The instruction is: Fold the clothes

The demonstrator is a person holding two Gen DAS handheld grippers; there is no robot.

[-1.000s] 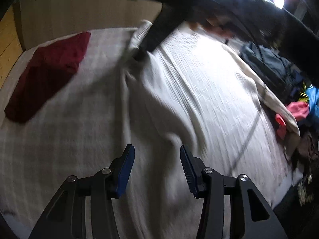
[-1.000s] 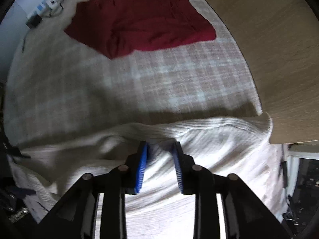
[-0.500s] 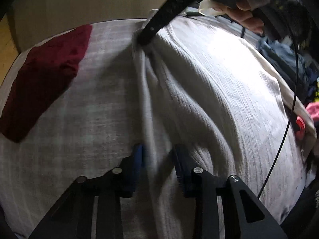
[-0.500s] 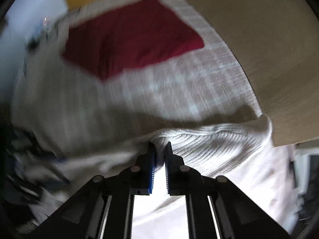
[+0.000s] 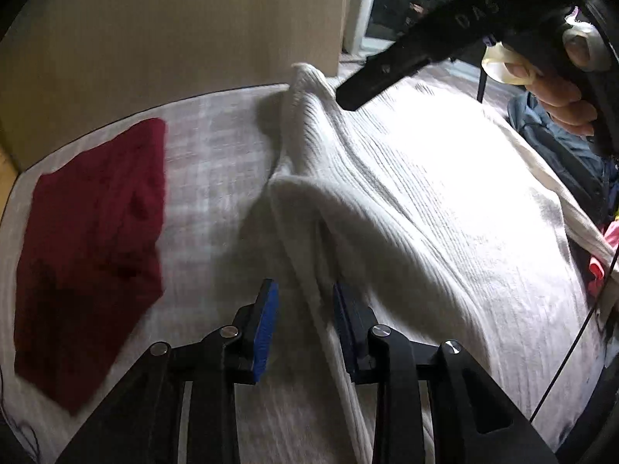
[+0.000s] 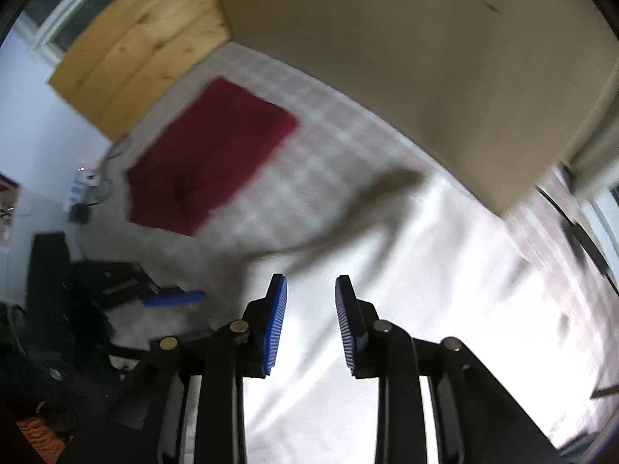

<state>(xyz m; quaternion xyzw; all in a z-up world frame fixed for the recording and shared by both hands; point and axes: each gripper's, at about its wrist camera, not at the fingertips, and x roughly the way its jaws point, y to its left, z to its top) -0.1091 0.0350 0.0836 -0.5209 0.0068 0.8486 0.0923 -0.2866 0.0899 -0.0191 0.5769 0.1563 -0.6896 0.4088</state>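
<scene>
Left gripper [image 5: 301, 324] fingers parted, white sweater [image 5: 406, 201] fold ridge lying between, not pinched. Right gripper [image 6: 311, 309] fingers open, empty, above sweater; view blurred, height unclear. Sweater spread on bed [image 5: 216, 147], red garment [image 5: 89, 239] well apart. Risk: ridge likely missed or only one layer caught if fingers closed off-centre. Both grippers angled down, forward.
</scene>
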